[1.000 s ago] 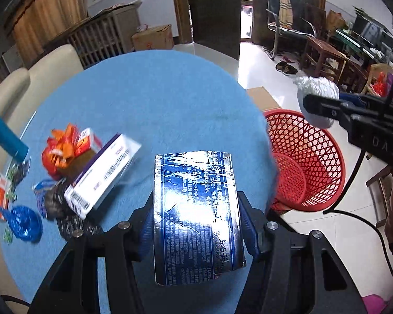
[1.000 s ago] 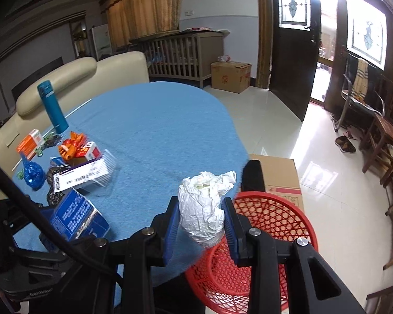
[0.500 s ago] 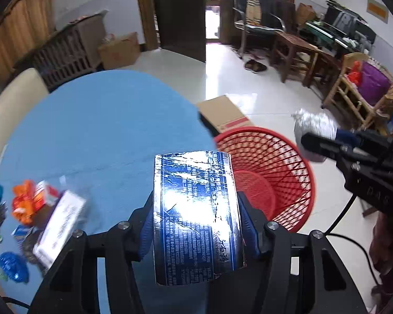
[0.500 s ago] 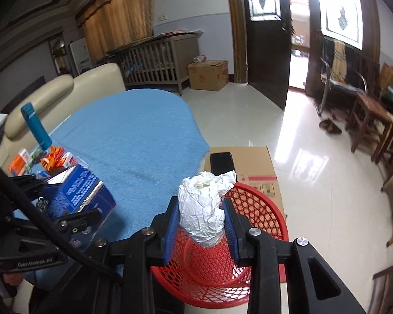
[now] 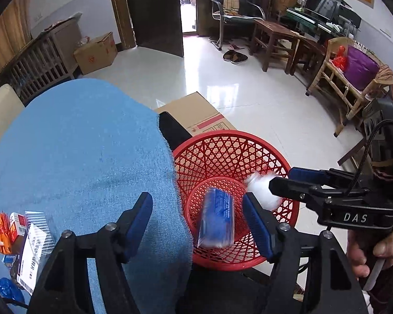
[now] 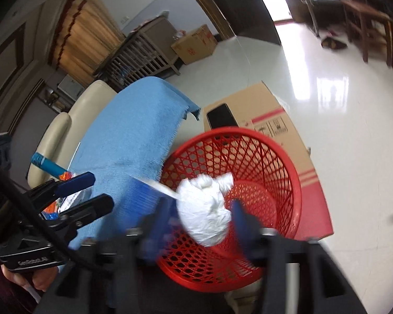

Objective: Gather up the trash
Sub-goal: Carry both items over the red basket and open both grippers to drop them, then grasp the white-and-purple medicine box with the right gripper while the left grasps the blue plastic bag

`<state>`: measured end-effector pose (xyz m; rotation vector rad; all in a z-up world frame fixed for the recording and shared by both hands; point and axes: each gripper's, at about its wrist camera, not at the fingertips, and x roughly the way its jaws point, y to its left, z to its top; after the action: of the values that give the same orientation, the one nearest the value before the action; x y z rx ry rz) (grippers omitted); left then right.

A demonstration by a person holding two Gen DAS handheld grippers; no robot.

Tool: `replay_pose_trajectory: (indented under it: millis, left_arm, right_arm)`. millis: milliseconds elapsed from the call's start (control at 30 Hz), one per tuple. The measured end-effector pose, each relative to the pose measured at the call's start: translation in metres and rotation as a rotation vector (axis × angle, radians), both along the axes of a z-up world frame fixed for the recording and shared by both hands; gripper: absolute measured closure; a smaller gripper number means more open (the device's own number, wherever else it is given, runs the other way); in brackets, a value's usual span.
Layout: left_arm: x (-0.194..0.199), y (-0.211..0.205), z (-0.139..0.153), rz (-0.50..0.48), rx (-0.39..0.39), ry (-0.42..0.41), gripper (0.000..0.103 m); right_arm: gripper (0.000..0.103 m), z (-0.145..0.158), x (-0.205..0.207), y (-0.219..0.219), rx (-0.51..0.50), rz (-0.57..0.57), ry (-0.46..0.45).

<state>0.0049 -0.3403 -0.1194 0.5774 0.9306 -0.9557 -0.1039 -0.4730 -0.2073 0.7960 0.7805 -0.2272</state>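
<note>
The left gripper hangs over the red basket beside the blue-clothed worktop. Its jaws are opening wide, and the blue box, blurred, sits between them clear of both pads, over the basket's inside. The box's long axis runs up and down in the left wrist view, its upper end tilted slightly away.

The right gripper also points down into the basket. Its jaws are opening, with the white crumpled wad between them; blur hides whether the pads touch it. Its knotted end points toward the basket's far wall.
</note>
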Motion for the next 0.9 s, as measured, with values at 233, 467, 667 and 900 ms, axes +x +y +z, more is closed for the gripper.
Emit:
replay_pose_trajectory:
  millis: [233, 467, 667, 900]
  left_arm:
    - [0.002, 0.036, 0.004, 0.077, -0.004, -0.034, 0.031]
    - [0.007, 0.126, 0.012, 0.247, -0.019, -0.079, 0.031]
    - [0.023, 0.223, 0.026, 0.431, -0.056, -0.133, 0.031]
    - [0.067, 0.348, 0.033, 0.714, -0.073, -0.18, 0.028]
  right_arm:
    - [0.034, 0.003, 0.001, 0.001, -0.006, -0.01, -0.017]
    - [0.034, 0.016, 0.01, 0.017, -0.022, 0.028, -0.025]
    - [0.034, 0.029, 0.04, 0.055, 0.008, 0.129, -0.032]
    - [0.034, 0.047, 0.1, 0.125, 0.039, 0.307, -0.013]
